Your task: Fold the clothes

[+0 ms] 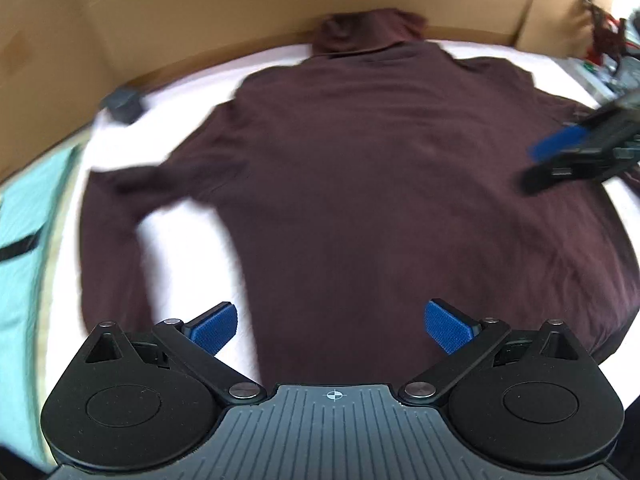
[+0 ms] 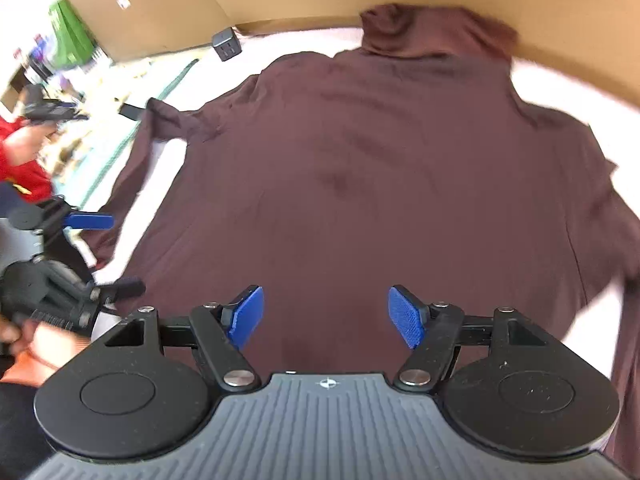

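Note:
A dark maroon turtleneck sweater (image 1: 360,168) lies spread flat on a white surface (image 1: 188,256), collar at the far side, sleeves out to both sides. It also shows in the right wrist view (image 2: 380,184). My left gripper (image 1: 331,326) is open and empty, above the sweater's near hem. My right gripper (image 2: 326,316) is open and empty, also above the near hem. The right gripper shows at the right of the left wrist view (image 1: 560,152). The left gripper shows at the left of the right wrist view (image 2: 96,248).
Cardboard walls (image 1: 160,20) stand behind the white surface. A small dark grey box (image 2: 227,45) sits at the far left corner. A light teal cloth (image 1: 24,240) lies to the left. A person in red (image 2: 20,152) and clutter are at the left.

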### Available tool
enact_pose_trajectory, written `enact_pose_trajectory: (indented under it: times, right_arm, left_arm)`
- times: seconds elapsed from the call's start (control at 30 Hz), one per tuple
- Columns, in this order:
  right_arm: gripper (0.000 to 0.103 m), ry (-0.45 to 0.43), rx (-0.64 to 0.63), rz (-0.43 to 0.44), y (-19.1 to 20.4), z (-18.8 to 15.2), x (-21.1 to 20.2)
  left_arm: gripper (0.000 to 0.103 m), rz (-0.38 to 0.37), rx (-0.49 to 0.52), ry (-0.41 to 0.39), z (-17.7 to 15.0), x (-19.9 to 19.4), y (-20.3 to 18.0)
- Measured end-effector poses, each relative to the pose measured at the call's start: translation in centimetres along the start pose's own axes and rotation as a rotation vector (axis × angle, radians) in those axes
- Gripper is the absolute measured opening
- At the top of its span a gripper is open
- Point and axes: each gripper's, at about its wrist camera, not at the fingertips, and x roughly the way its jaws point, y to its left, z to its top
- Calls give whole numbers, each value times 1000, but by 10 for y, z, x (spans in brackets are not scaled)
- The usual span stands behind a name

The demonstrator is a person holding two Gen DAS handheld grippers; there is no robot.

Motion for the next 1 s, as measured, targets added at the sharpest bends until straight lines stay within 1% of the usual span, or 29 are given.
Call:
enact_pose_trajectory:
  times: [0.03,0.1,0.17,0.2,0.23,0.3,0.37,0.4,0.5,0.53,0.57,0.67,0.73,0.8,0.87,0.93,1.0]
  right_arm:
    - [74,1,1,5,2,4,7]
    - [74,14,5,11,4,10,21]
    - [79,51,-3,-36,4,12,38]
    - [79,57,-13,-52,3,10,42]
    - [79,51,-23,-53,1,7,38]
    - [79,59,-26,-71,-6,2,29]
    - [79,73,-15,-122,-14,-3,22]
    - [79,77,8,-138,-20,-3,18]
    - [80,34,71,-139,-27,6,5]
    - [80,9,68,-129,-26,13,3]
    - [80,-11,64,-120,-23,19,2]
    - [80,-33,55,-107,-12,42,18]
    - [80,-35,59,-105,-5,52,32]
    - [80,-27,80,-113,-4,59,48]
    - [81,-34,116,-142,-10,60,56]
    - [81,-55,145,-153,-16,58,53]
    - [81,-63,163,-185,-22,54,53]
  left_arm:
    - [103,-20,12,4,4,6,-4]
    - [103,-27,39,29,3,17,-11]
    - [103,-19,59,76,-7,30,-11]
    - [102,-16,55,94,-13,34,-8]
    - [102,-30,29,83,-18,32,-2]
    - [103,-30,-5,89,-27,27,11]
    - [102,9,-14,118,-31,24,21]
    - [103,11,-35,120,-31,22,28]
    - [103,26,-51,76,-18,8,36]
    - [103,28,-54,57,-13,3,38]
    - [103,12,-48,24,-3,1,37]
    - [103,-42,-30,-65,34,7,33]
    - [103,-38,-6,-96,58,22,31]
    - [103,-42,2,-101,77,39,35]
    - [103,-50,1,-93,92,56,41]
    - [103,-52,-9,-62,101,75,53]
    - [103,-54,-30,-33,105,89,65]
